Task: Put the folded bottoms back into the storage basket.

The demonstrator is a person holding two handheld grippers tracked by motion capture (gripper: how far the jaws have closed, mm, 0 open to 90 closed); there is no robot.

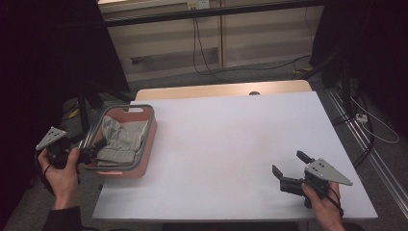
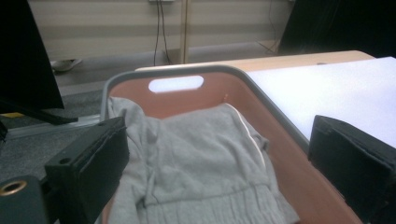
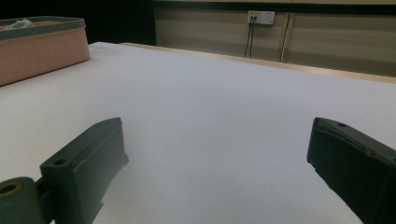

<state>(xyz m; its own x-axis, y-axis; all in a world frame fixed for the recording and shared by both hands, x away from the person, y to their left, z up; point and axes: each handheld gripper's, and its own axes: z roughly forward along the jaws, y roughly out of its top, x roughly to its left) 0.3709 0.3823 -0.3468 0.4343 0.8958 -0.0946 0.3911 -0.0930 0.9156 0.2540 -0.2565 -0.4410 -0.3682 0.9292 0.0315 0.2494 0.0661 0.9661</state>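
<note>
A wide white surface (image 1: 231, 144) spreads across the middle of the high view, with a pink basket (image 1: 148, 144) rimmed in grey near its left edge. Inside the basket lies a crumpled grey garment (image 1: 120, 139), apparently a sweatshirt with a ribbed hem. At the lower left of the frame, the left tongs (image 1: 96, 150) reach over the basket's near rim with the jaws spread apart, gripping nothing, the tips just at the cloth. In the left gripper view the garment (image 2: 201, 163) fills the basket, its ribbed band nearest the camera and its body running away toward the basket's far handle slot, so its long axis seems to follow the basket's length. The cloth looks soft, light and limp; it would likely sag and unfold when lifted, so a pinch on the thicker ribbed hem or a bunched fold seems the surest hold. At the lower right, the right tongs (image 1: 288, 169) rest low over bare surface, jaws wide apart and holding nothing.
</note>
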